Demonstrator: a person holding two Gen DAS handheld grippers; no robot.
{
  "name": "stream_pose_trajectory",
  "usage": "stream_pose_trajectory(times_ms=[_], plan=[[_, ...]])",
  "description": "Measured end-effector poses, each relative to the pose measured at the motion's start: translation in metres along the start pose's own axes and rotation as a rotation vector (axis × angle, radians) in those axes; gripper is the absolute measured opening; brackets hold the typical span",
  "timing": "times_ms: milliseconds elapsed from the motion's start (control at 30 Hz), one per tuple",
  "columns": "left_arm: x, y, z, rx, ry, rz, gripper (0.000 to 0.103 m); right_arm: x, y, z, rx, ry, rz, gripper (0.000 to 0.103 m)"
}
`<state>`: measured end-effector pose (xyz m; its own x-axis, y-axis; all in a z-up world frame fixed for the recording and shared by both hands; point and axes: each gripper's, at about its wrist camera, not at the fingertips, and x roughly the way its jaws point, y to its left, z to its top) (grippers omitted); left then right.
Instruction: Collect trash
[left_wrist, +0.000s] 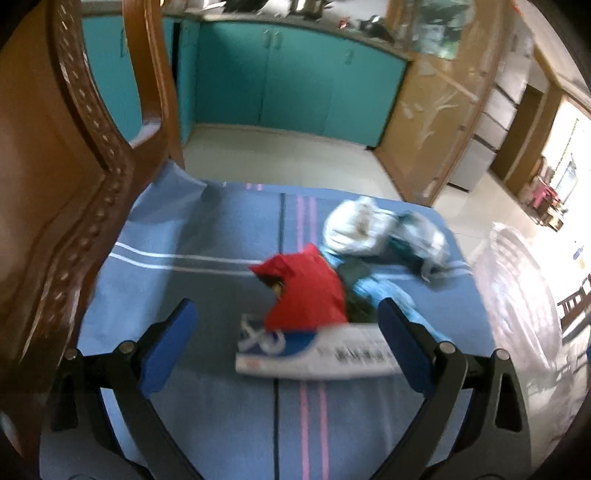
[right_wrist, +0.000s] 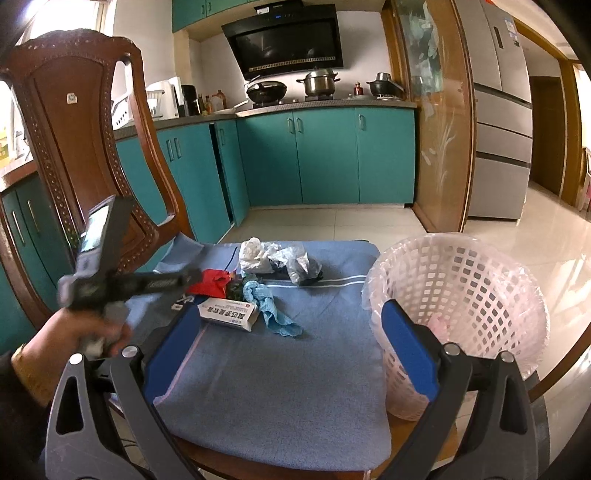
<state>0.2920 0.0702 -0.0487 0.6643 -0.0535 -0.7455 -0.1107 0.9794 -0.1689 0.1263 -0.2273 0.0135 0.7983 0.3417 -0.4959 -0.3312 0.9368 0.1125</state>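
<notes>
A pile of trash lies on the blue cloth (right_wrist: 280, 376): a red wrapper (left_wrist: 310, 291), a white and blue box (left_wrist: 317, 354), crumpled white plastic (left_wrist: 354, 225) and a light blue rag (right_wrist: 267, 306). My left gripper (left_wrist: 286, 314) is open and hovers just above the box and red wrapper, its fingers either side of them. In the right wrist view the red wrapper (right_wrist: 212, 282), the box (right_wrist: 229, 314) and the white plastic (right_wrist: 273, 258) show behind the left tool (right_wrist: 122, 284). My right gripper (right_wrist: 290, 321) is open and empty over the near cloth. A pink lattice basket (right_wrist: 469, 295) stands at the right.
A carved wooden chair back (right_wrist: 77, 147) rises at the left, close to the left gripper. The cloth lies on a wooden table edge (right_wrist: 280, 469). Teal kitchen cabinets (right_wrist: 325, 155), a wood and glass partition (right_wrist: 439, 122) and a grey fridge (right_wrist: 498, 122) stand beyond.
</notes>
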Motion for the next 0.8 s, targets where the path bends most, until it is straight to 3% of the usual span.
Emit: stream_pose_trajectory(times_ms=[67, 167, 200, 267, 300, 500, 800], plan=[[0.023, 0.004, 0.006, -0.019, 0.048, -0.011, 0.088, 0.004, 0.000, 0.000, -0.005, 0.012, -0.001, 0.096], [0.045, 0.008, 0.009, -0.042, 0.108, -0.049, 0.060, 0.009, 0.001, -0.001, -0.010, 0.026, 0.000, 0.096], [0.047, 0.009, 0.008, -0.050, 0.116, -0.068, 0.042, 0.010, 0.001, -0.001, -0.012, 0.029, 0.001, 0.096], [0.046, 0.010, 0.006, -0.059, 0.108, -0.085, 0.042, 0.013, 0.002, -0.001, -0.018, 0.037, 0.003, 0.096], [0.041, 0.010, 0.006, -0.050, 0.091, -0.096, 0.028, 0.016, 0.003, 0.000, -0.023, 0.042, 0.006, 0.096], [-0.042, 0.005, -0.004, -0.002, -0.072, -0.095, 0.029, 0.048, 0.008, 0.005, -0.077, 0.091, 0.009, 0.096], [-0.145, -0.002, -0.043, 0.016, -0.265, -0.085, 0.029, 0.160, 0.026, -0.009, -0.291, 0.331, -0.039, 0.068]])
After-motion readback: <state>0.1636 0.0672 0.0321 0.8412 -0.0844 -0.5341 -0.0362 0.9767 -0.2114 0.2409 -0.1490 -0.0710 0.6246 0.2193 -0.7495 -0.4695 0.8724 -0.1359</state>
